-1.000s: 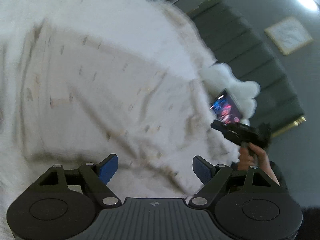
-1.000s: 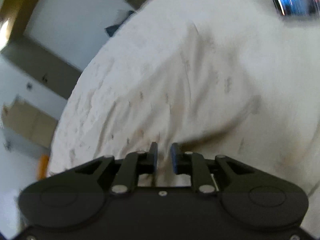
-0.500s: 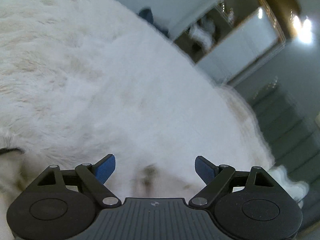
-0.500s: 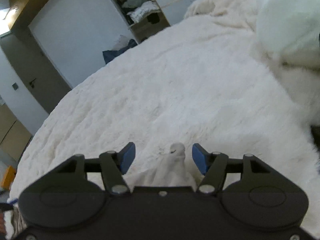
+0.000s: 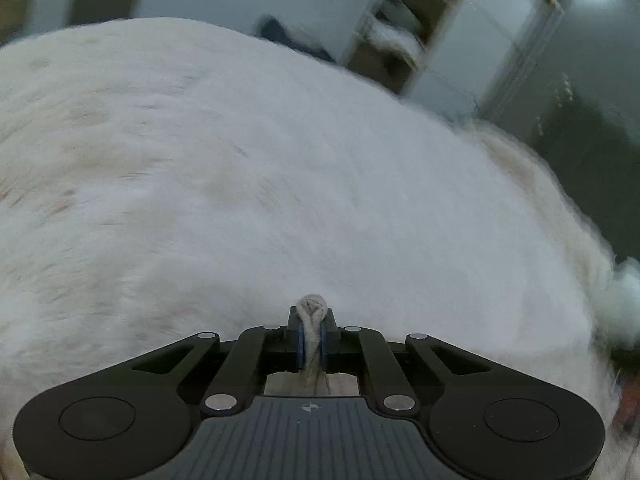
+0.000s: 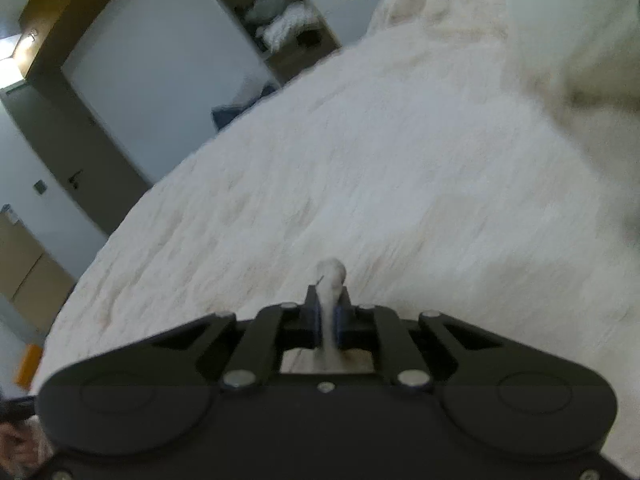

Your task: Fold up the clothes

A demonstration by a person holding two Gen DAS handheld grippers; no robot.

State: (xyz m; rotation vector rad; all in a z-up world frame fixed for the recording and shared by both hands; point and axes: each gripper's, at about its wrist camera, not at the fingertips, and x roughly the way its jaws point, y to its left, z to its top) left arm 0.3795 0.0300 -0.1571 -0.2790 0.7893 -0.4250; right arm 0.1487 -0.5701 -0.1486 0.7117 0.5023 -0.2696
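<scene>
A bunched fold of the cream garment (image 5: 312, 306) pokes up between the blue pads of my left gripper (image 5: 312, 322). The jaws are closing and the pads press on the cloth from both sides. In the right wrist view another bunch of the same pale cloth (image 6: 331, 273) stands between the pads of my right gripper (image 6: 329, 314), whose jaws are also closing tight on it. More of the cloth shows through the gap behind each pair of fingers. The rest of the garment is hidden below both grippers. Both point forward and down over a bed with a fluffy white cover (image 5: 280, 180).
Beyond the bed stands an open shelf unit (image 6: 280, 20) with folded white items. A large white fluffy cushion (image 6: 572, 40) lies at the right. A door (image 6: 76, 176) is at the left. A hand (image 6: 16, 448) shows at the lower left edge.
Both grippers were open half a second ago and have shut on bunches of cloth. Both views swung from the spread patterned garment to the bed cover beyond.
</scene>
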